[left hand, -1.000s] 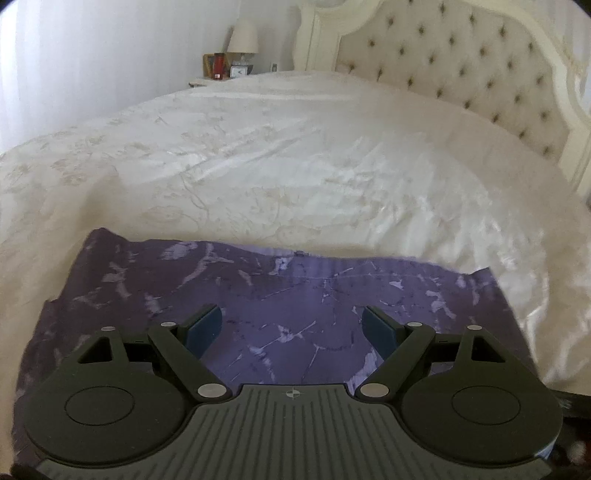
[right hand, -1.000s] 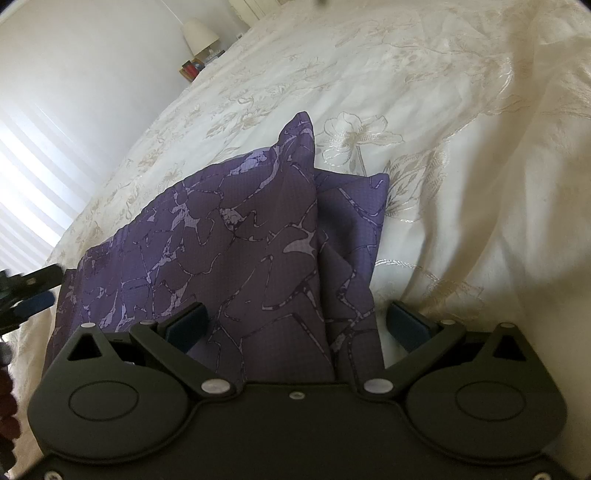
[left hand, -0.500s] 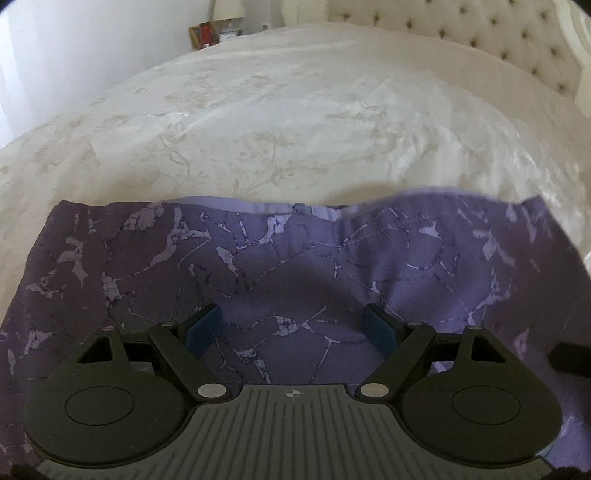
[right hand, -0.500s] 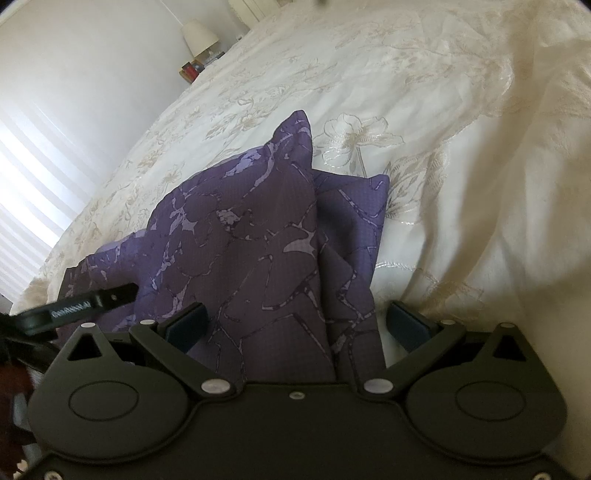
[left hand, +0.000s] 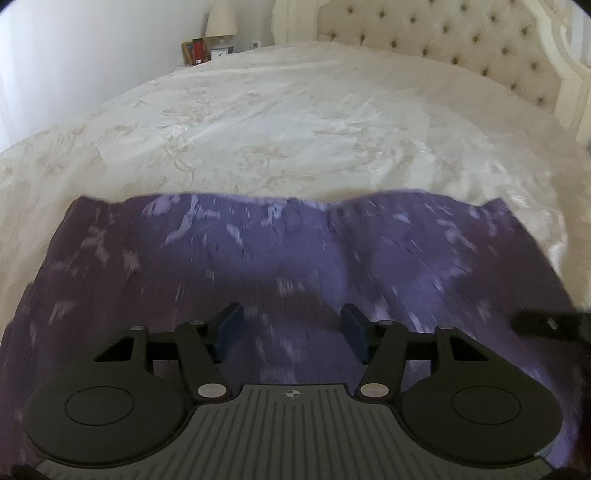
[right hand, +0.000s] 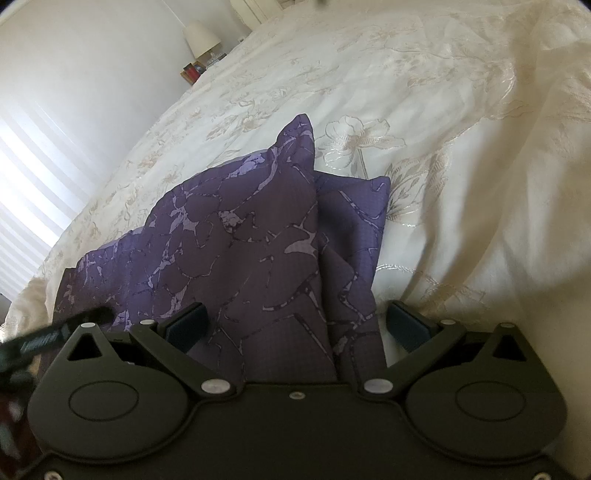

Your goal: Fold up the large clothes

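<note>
A purple garment (left hand: 280, 258) with a pale marbled print lies on the cream bedspread (left hand: 295, 122), blurred in the left wrist view. My left gripper (left hand: 291, 328) hovers low over its near part. Its jaws are closing, with cloth below and between them, and the pads stand apart from the cloth. In the right wrist view the garment (right hand: 251, 236) shows folded layers rising to a point. My right gripper (right hand: 295, 321) stands wide open over the near edge of those layers, gripping nothing. The left gripper's finger (right hand: 55, 332) pokes in at that view's left.
The embroidered bedspread (right hand: 443, 129) stretches on beyond the garment. A tufted headboard (left hand: 461, 40) stands at the far right. A bedside table with a lamp (left hand: 221, 18) and small items sits at the far left. The right gripper's tip (left hand: 546, 325) shows at the left view's right edge.
My left gripper has sunk toward the garment, which now fills more of its view, and its jaws have drawn closer together. The right gripper has kept still and open.
</note>
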`<state>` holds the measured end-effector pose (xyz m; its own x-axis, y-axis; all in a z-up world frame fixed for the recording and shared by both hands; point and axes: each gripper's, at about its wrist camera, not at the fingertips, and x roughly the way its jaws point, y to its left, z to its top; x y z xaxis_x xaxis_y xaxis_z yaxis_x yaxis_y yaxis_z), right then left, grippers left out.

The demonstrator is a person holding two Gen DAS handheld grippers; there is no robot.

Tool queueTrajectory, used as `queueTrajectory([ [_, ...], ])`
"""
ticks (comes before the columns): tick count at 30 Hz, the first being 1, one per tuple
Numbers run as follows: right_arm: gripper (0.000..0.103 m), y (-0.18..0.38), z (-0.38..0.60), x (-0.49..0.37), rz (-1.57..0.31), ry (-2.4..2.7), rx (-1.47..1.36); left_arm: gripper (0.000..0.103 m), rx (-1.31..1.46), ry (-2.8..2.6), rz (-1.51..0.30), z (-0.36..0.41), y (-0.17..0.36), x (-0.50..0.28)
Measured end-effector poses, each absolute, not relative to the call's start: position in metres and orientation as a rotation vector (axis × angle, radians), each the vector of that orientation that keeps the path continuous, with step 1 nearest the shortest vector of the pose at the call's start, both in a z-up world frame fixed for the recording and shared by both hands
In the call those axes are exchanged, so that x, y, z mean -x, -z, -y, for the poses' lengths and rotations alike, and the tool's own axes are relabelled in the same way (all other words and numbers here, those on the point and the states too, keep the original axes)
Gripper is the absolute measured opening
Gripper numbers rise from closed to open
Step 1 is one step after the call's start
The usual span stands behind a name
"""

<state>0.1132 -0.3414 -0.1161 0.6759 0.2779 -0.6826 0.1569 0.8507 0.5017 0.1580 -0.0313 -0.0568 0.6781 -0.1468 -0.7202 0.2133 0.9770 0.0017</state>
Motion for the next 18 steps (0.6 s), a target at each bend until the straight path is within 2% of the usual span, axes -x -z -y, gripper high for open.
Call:
queueTrajectory([
  [6, 0.103, 0.116, 0.341, -0.113, -0.837, -0.072, -0.565, 0.028, -0.06, 0.245, -0.788, 0.019, 0.057, -0.112],
  [9, 0.103, 0.116, 0.341, -0.113, -0.836, -0.072, -0.564, 0.02, -0.026, 0.243, -0.782, 0.016, 0.058, -0.1],
  [11, 0.103, 0.116, 0.341, -0.113, -0.836, -0.072, -0.564, 0.017, -0.001, 0.244, -0.778, 0.014, 0.059, -0.096],
  [18, 0.103, 0.116, 0.342, -0.113, -0.835, -0.073, -0.563, 0.017, -0.078, 0.229, -0.757, 0.026, 0.081, -0.086],
])
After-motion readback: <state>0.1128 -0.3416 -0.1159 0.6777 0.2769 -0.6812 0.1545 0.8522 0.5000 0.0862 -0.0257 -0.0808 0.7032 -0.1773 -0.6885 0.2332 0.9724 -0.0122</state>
